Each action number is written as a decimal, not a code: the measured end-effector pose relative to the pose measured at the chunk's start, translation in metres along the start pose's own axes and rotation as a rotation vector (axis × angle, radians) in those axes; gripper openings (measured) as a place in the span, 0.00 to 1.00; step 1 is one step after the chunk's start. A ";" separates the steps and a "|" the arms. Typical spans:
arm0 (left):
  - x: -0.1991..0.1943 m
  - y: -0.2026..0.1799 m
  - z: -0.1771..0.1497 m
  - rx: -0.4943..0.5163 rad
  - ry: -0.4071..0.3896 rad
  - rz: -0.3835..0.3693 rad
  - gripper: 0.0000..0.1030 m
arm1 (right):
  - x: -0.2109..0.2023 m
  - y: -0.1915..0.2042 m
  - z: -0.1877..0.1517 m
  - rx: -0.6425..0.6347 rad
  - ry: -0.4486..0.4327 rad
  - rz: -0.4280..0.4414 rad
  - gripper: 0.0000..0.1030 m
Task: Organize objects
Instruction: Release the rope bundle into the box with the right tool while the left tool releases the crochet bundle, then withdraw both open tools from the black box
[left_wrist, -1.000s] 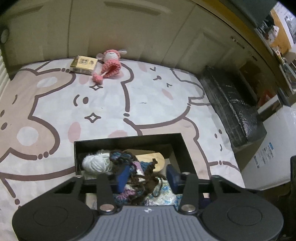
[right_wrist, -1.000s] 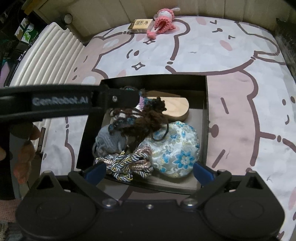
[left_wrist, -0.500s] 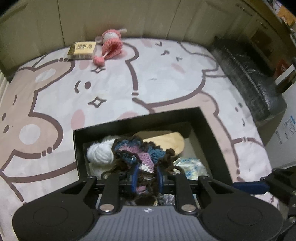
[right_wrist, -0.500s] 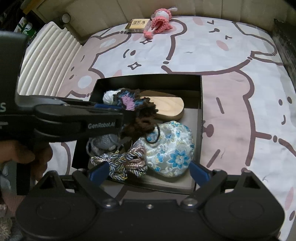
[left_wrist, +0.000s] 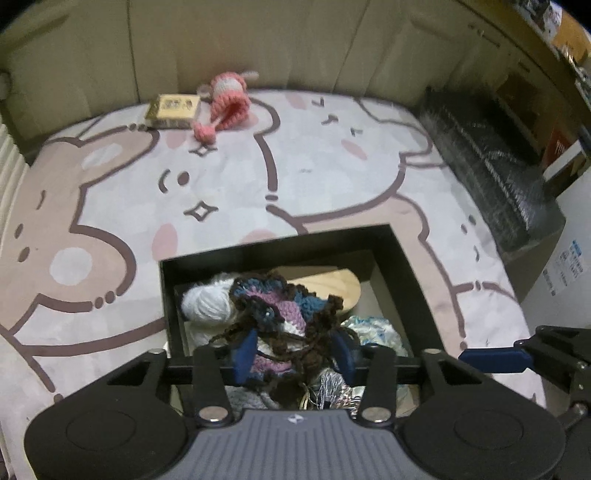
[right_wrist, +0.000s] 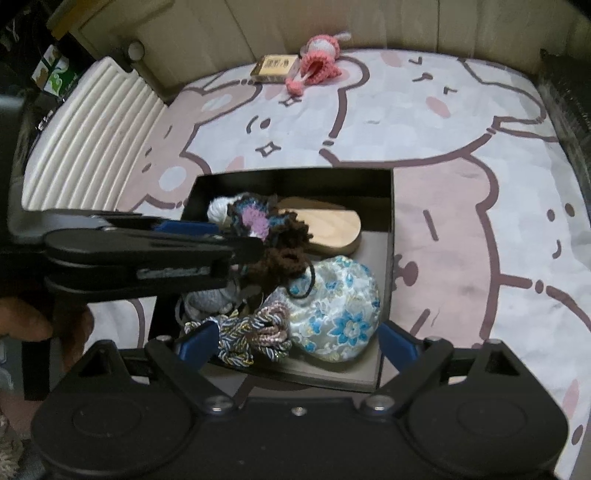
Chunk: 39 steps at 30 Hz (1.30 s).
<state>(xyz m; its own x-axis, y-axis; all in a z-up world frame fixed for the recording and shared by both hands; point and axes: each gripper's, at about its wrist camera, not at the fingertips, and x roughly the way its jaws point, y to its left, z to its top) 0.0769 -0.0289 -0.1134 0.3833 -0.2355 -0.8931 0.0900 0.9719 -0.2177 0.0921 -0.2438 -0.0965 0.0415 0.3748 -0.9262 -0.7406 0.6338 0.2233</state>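
Note:
A black box (left_wrist: 408, 269) (right_wrist: 386, 258) on the bunny-print mat holds a brown, blue and purple crochet piece (left_wrist: 280, 310) (right_wrist: 266, 225), white yarn (left_wrist: 205, 304), a wooden oval (left_wrist: 332, 291) (right_wrist: 325, 225), a floral pouch (right_wrist: 336, 310) and braided cord (right_wrist: 255, 332). My left gripper (left_wrist: 293, 350) has its blue fingers spread around the crochet piece, which lies between them. It enters the right wrist view from the left (right_wrist: 221, 236). My right gripper (right_wrist: 295, 341) is open over the box's near edge, astride the cord and pouch.
A pink knitted doll (left_wrist: 229, 99) (right_wrist: 317, 61) and a small yellow box (left_wrist: 173, 110) (right_wrist: 275, 66) lie at the mat's far edge. A dark foil-wrapped block (left_wrist: 491, 162) stands to the right. A ribbed white panel (right_wrist: 85, 136) lies left.
My left gripper closed on the crochet piece half a second ago and has now opened again. The crochet piece sits a little higher in the box. The right gripper barely moved.

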 end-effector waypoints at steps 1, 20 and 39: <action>-0.005 0.001 0.000 -0.007 -0.012 -0.001 0.52 | -0.003 -0.001 0.000 0.001 -0.009 0.001 0.91; -0.063 0.012 -0.021 -0.067 -0.115 0.122 0.96 | -0.045 -0.014 -0.001 0.036 -0.142 -0.026 0.93; -0.071 0.027 -0.033 -0.097 -0.092 0.167 1.00 | -0.045 -0.016 0.003 0.002 -0.208 -0.138 1.00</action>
<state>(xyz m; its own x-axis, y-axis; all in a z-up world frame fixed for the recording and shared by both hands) 0.0219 0.0140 -0.0687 0.4685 -0.0657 -0.8810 -0.0695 0.9914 -0.1108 0.1044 -0.2688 -0.0575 0.2791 0.4159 -0.8655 -0.7174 0.6895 0.1000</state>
